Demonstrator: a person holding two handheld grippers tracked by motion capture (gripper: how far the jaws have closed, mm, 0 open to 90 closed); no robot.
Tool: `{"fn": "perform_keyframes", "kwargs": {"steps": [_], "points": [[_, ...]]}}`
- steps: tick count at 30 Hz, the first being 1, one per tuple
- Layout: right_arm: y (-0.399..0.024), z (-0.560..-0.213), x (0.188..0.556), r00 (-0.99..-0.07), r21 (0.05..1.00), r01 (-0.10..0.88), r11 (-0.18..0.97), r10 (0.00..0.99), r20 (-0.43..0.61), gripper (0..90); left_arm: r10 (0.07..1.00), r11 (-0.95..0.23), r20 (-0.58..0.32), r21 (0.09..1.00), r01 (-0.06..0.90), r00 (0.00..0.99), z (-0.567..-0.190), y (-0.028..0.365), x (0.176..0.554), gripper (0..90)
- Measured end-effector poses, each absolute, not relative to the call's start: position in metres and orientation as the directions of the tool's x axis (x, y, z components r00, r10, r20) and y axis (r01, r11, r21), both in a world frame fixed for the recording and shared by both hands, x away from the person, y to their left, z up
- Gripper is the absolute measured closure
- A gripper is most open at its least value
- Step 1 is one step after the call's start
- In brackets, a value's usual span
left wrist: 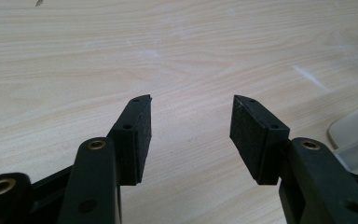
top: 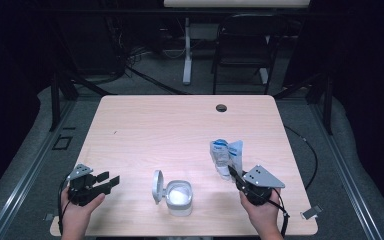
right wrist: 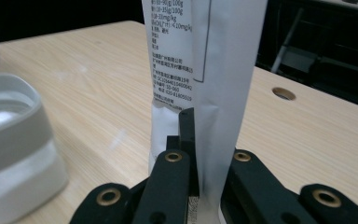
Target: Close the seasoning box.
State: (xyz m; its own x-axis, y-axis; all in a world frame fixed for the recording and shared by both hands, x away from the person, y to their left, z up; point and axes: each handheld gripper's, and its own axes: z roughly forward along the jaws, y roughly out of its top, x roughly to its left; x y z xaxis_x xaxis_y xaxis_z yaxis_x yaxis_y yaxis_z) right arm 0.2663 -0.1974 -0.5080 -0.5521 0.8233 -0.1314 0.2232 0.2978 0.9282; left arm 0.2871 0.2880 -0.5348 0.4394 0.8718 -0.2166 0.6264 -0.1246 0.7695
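While the right gripper (top: 233, 173) sits near the right edge of the table (top: 145, 125), its jaws are squeezed shut on a white tube (right wrist: 214, 70). This tube stands up between them, with small print on its side. A white tub (top: 179, 197) with its lid (top: 157, 186) flipped open sits near the front edge. Over by the front left corner, the left gripper (left wrist: 191, 135) has its jaws wide apart, holding nothing. It looks like it hovers just above the wood.
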Motion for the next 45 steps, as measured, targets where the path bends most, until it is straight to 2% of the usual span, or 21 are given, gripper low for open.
{"fn": "perform_keyframes", "kwargs": {"steps": [12,29,45], "points": [[-0.206,-0.527,0.279,-0.513,0.896,0.302,0.325,0.848,-0.134,90.0,0.871,-0.128,-0.216,0.767,0.629,0.440,-0.536,0.287,0.287,48.8],[-0.202,-0.552,0.302,-0.470,0.861,0.354,0.366,0.865,-0.174,90.0,0.873,-0.134,-0.213,0.760,0.636,0.439,-0.538,0.288,0.288,48.8],[-0.205,-0.558,0.300,-0.488,0.856,0.347,0.384,0.853,-0.185,89.6,0.874,-0.135,-0.211,0.759,0.637,0.437,-0.537,0.289,0.288,48.8]]}}
